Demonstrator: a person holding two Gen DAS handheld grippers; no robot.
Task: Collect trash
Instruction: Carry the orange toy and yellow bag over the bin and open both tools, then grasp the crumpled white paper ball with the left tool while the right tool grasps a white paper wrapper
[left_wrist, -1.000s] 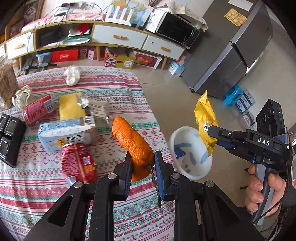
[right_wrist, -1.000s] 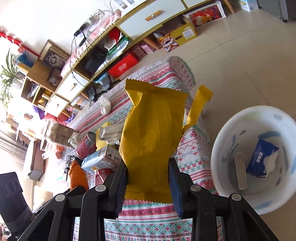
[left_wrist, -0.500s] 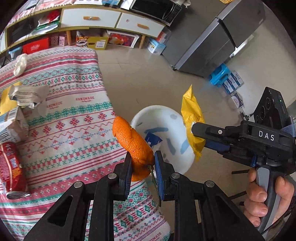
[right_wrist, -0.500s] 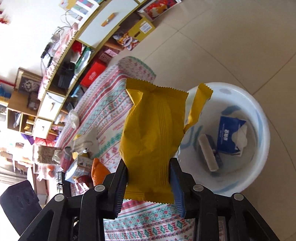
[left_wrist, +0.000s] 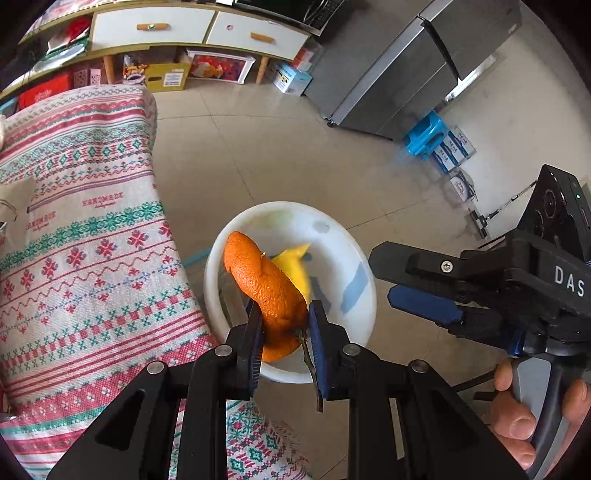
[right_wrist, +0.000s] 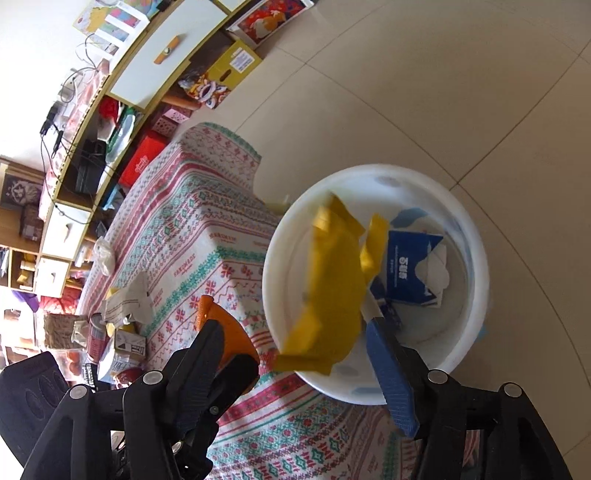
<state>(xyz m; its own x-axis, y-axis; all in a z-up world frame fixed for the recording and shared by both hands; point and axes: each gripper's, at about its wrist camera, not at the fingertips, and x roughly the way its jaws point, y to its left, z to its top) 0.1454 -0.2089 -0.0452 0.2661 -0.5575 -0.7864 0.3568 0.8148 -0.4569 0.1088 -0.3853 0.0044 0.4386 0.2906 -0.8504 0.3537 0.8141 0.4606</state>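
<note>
Gripping orange peel (left_wrist: 271, 291), left hand-held gripper (left_wrist: 284, 332), right hand-held gripper (right_wrist: 295, 354) spread, yellow wrapper (right_wrist: 332, 295) over white bin (right_wrist: 472, 295)

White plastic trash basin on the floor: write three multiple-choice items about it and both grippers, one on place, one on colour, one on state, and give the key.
1. Where is the white plastic trash basin?
A. on the patterned tablecloth
B. on the tiled floor beside the table
C. on the grey cabinet

2. What colour is the crumpled snack wrapper dropping into the basin?
A. yellow
B. green
C. silver

3. What is the state of the right gripper?
A. shut on the wrapper
B. shut on the peel
C. open

Key: 1 B, floor tiles surround the basin. 2 A, it is plainly yellow. 3 C, its jaws stand wide apart, while the left gripper clamps the orange peel.
</note>
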